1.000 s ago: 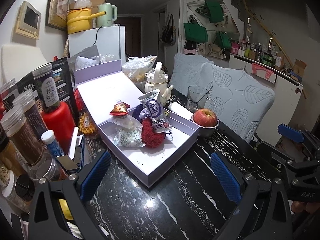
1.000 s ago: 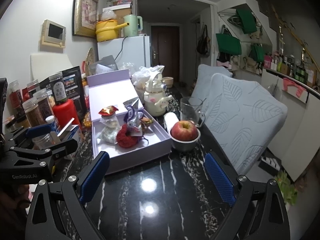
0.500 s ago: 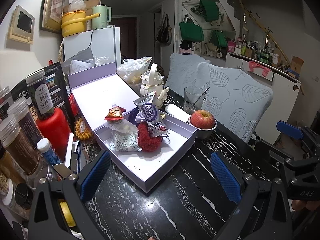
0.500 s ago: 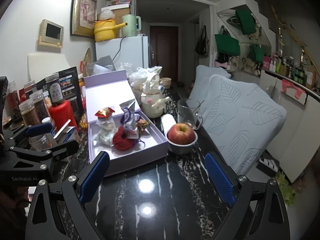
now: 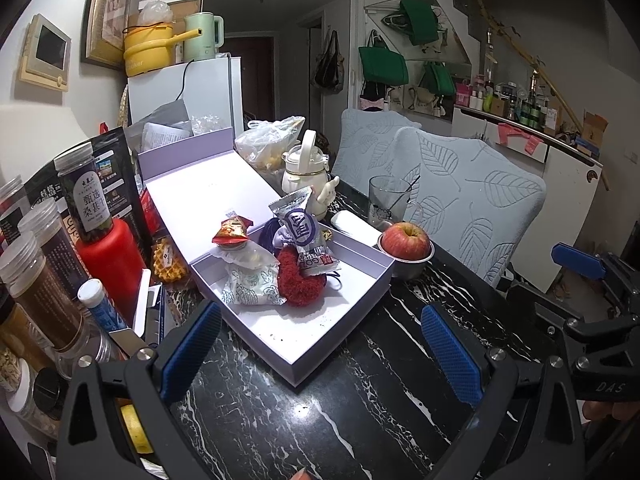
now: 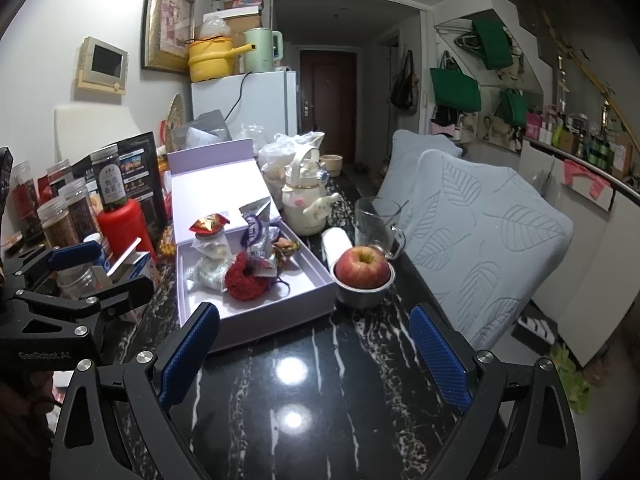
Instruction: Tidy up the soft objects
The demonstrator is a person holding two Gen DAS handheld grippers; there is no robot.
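A red fuzzy scrunchie (image 5: 299,285) lies in the open lavender box (image 5: 340,322) on the black marble surface (image 5: 360,400), touching a white printed pouch (image 5: 253,285) and a crinkly snack packet (image 5: 306,240). It looks light and yielding, best pinched across its plush ring. The packets look slippery. Left tongs (image 5: 320,354) and right tongs (image 6: 314,356) both stand wide open and empty, near the box's front edge, touching nothing.
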